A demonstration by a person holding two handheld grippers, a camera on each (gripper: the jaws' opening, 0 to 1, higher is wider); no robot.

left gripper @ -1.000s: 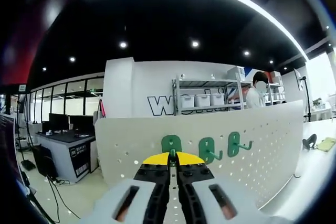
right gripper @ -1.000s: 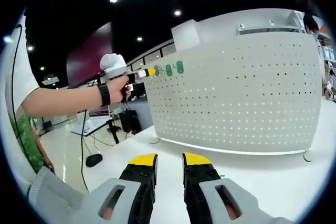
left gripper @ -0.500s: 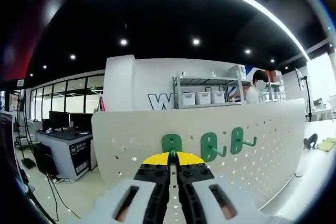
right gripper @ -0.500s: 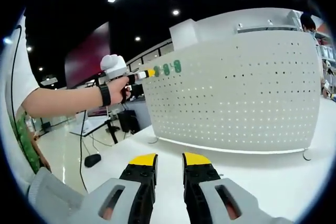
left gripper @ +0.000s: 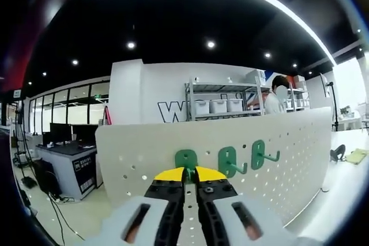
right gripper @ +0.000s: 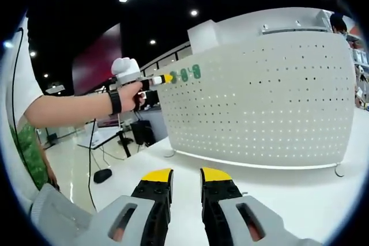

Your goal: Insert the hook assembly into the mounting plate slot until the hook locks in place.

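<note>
Left gripper [left gripper: 185,173] at hook [left gripper: 185,160] (pegboard [left gripper: 288,159])

left gripper view close against pegboard [left gripper: 288,159], right gripper view farther back, sharing pegboard

A second ago our left tongs [left gripper: 185,172] were clamped shut around the leftmost green plastic hook plate [left gripper: 185,159] on the white perforated mounting board [left gripper: 288,159]. Now we see their yellow-tipped jaws parted a little, with a narrow gap between them, and the hook plate stands on the board by itself.
</note>
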